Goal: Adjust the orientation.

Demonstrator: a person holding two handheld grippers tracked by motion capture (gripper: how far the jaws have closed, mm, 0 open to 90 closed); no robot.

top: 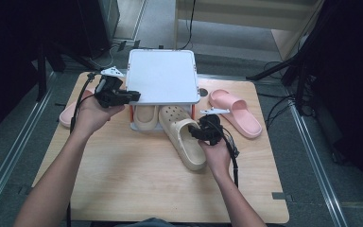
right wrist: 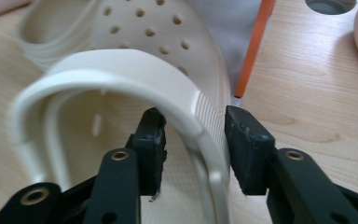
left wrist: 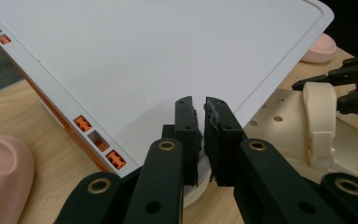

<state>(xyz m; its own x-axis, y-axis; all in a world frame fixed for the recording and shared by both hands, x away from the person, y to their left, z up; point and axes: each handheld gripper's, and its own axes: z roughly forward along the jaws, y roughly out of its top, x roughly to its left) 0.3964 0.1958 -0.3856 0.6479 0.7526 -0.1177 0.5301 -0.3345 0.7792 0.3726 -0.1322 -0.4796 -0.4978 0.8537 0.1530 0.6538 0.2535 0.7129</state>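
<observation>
A white shelf (top: pixel 163 75) on orange posts stands at the back of the wooden table (top: pixel 132 184). My left gripper (top: pixel 131 97) is shut on the front left corner of its top board (left wrist: pixel 168 56), jaws (left wrist: pixel 199 109) pinching the edge. A cream perforated clog (top: pixel 184 137) lies in front of the shelf, its toe at the shelf's foot. My right gripper (top: pixel 197 131) straddles the clog's side wall and strap (right wrist: pixel 121 70). Its jaws (right wrist: pixel 193 126) are open, with a gap at the right pad. A second cream clog (top: pixel 145 116) sits under the shelf.
A pink slide (top: pixel 236 111) lies to the right of the shelf, another pink slide (top: pixel 68 116) at the table's left edge behind my left hand. A round hole (top: pixel 203 92) is in the tabletop beside the shelf. Bare wood stretches across the front of the table.
</observation>
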